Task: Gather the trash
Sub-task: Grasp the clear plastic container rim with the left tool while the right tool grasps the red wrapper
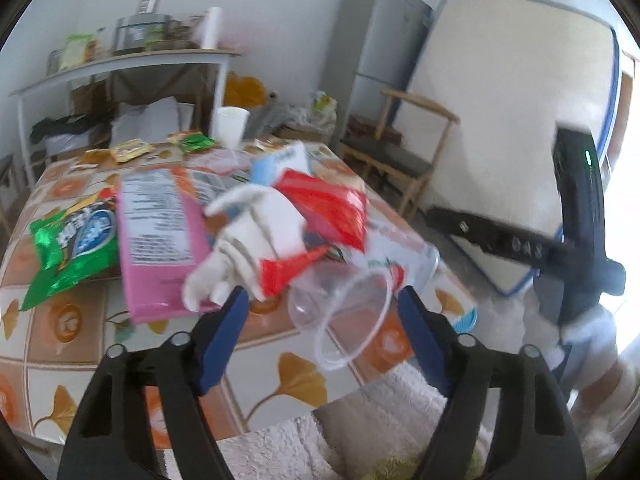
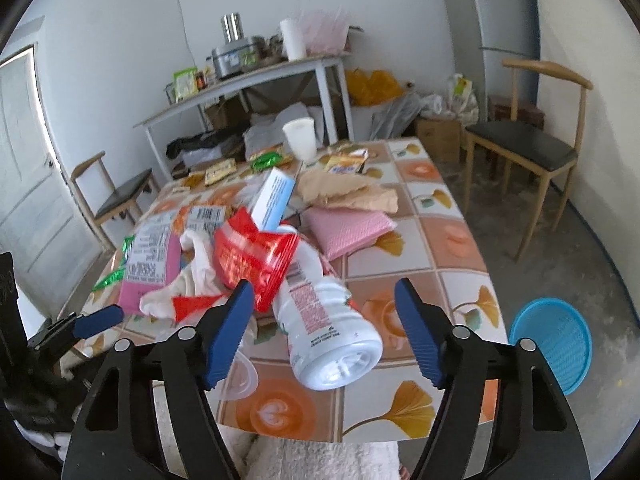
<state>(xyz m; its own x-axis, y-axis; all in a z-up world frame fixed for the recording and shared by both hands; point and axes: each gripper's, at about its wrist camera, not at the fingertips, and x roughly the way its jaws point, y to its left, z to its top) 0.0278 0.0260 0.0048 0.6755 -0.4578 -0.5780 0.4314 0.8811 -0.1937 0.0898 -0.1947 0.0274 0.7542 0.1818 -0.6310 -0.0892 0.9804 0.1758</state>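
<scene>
Reaching over the near edge of the tiled table (image 2: 452,240) with both tools, I have the left gripper (image 1: 322,300) spread around a clear plastic cup (image 1: 344,320) lying on its side at lower centre of the left view, and the right gripper (image 2: 324,292) spread around a white plastic bottle (image 2: 328,332) lying base toward me at lower centre of the right view; neither pair of jaws presses on anything, so both are open and empty. The cup is thin and looks slippery, so I judge a squeeze on its curved wall could crush it or shoot it off the table edge just below. The bottle is round and could roll away toward the right edge if one pad touches before the other. A red wrapper (image 2: 252,256) lies over the bottle's neck and sits right by my left-hand pad in the right view, so I may pinch foil along with the bottle and drag the heap. A white crumpled cloth (image 1: 248,236) and a pink packet (image 1: 160,244) crowd the cup's upper left side in the left view, with a green snack bag (image 1: 68,248) at mid left. Farther up stand a white paper cup (image 2: 300,136), a blue and white box (image 2: 272,196) and brown paper (image 2: 344,192). The blue basket (image 2: 556,344) on the floor at lower right seems the likely bin, and the table corner lies between it and the bottle.
</scene>
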